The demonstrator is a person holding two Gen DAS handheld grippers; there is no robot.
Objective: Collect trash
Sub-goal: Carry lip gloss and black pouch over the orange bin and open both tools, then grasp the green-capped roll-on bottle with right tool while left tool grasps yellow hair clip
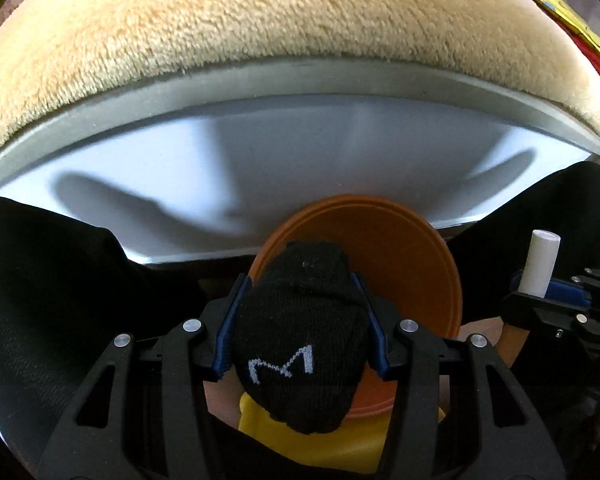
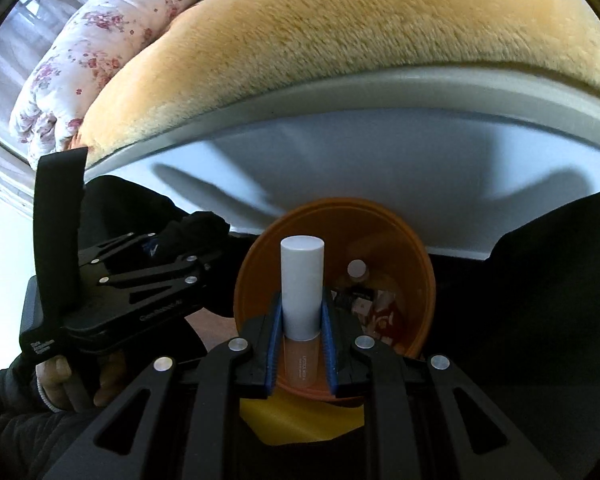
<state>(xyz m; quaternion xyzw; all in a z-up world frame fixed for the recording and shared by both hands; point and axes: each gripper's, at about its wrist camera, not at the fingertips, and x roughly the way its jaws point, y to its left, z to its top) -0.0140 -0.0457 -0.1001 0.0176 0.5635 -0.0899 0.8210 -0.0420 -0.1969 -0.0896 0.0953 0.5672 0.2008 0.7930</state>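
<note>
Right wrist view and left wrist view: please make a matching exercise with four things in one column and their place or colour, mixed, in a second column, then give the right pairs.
Things:
1. black sock
2. white-capped tube
3. bin
4. plush blanket

Descriptions:
A. orange, open, below both grippers
B. clamped in the left gripper
C. beige, lying on the bed edge
D. clamped in the right gripper

Pairs: 1-B, 2-D, 3-A, 4-C
</note>
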